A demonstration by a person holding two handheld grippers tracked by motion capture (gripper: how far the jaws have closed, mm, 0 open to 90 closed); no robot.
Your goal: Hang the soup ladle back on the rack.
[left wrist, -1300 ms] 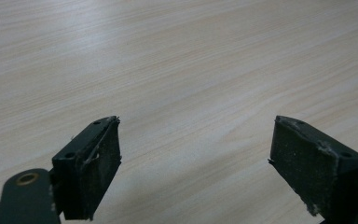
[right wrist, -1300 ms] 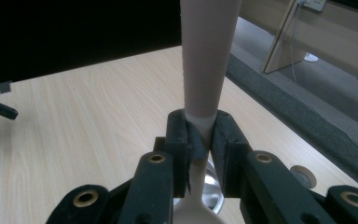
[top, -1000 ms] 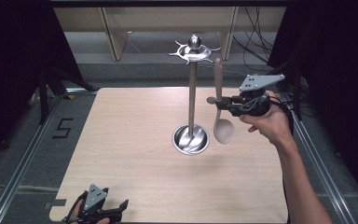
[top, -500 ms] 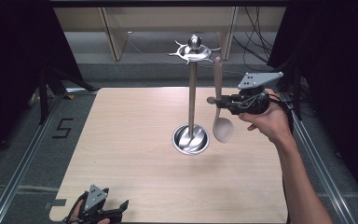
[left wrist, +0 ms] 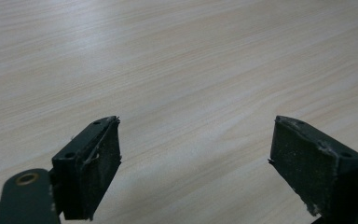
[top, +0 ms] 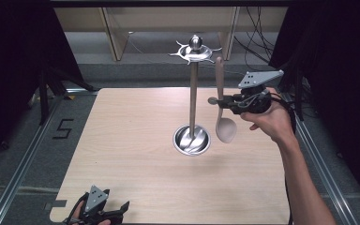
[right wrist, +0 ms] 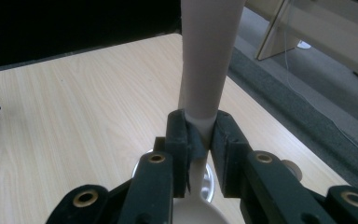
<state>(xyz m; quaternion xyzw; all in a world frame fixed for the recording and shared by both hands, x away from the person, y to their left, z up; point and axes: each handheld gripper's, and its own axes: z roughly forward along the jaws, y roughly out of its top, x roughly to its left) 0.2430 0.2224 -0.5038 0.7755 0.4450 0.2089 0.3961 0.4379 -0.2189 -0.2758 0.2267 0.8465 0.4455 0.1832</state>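
Hanging upright right of the metal stand, the beige spoon is pinched by the right hand-held gripper; a swing could knock the stand's hooked top. The left hand-held gripper is spread over bare wood-grain table. The smooth matte handle is clamped narrowly, so slipping is possible.

A pale wooden table stands on a grey floor marked with a black 5. Black curtains hang at both sides; light wooden shelving lines the back.
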